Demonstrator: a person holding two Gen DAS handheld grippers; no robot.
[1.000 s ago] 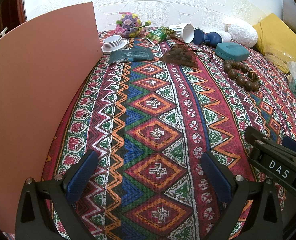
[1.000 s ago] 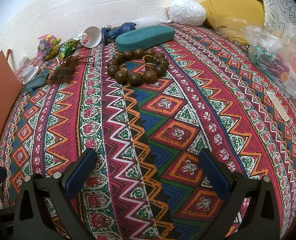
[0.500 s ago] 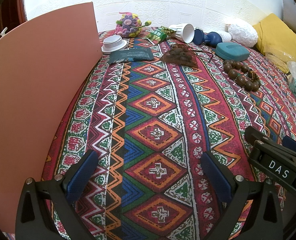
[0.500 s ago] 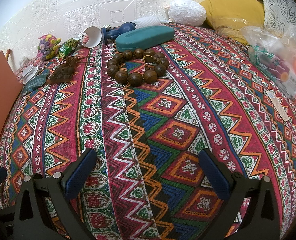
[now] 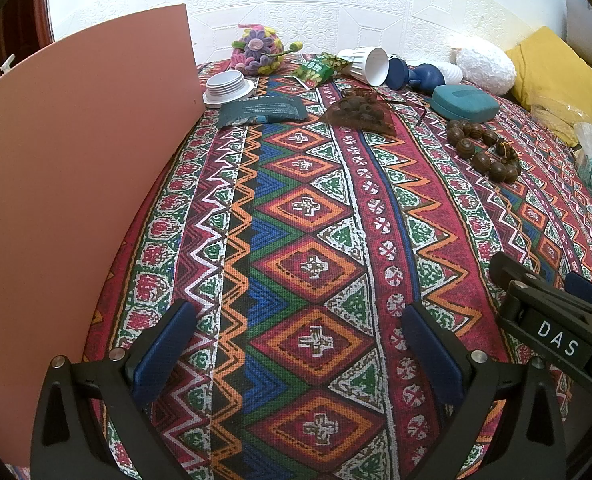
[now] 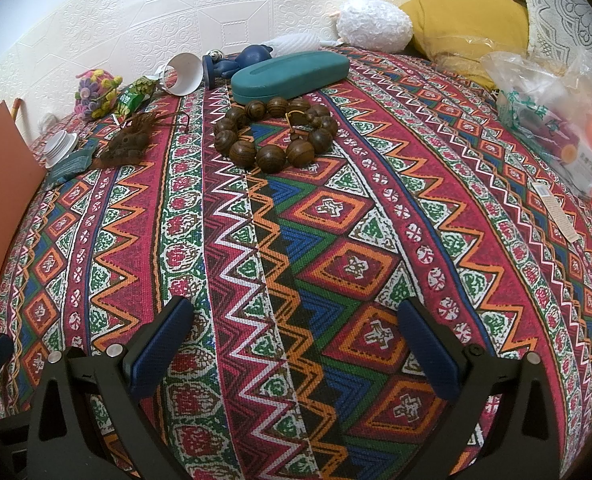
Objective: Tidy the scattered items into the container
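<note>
We hold our left gripper (image 5: 296, 344) and right gripper (image 6: 294, 344) wide and empty, low over the near cloth (image 5: 308, 208). The beads (image 6: 274, 132) and case (image 6: 290, 74) lie far off, so we must reach first.

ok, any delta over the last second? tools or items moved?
No visible change. Both the left tool and the right tool hover open and empty over the patterned cloth, in the same framing as before. The wooden bead bracelet, teal case and white cup lie where they were.
</note>
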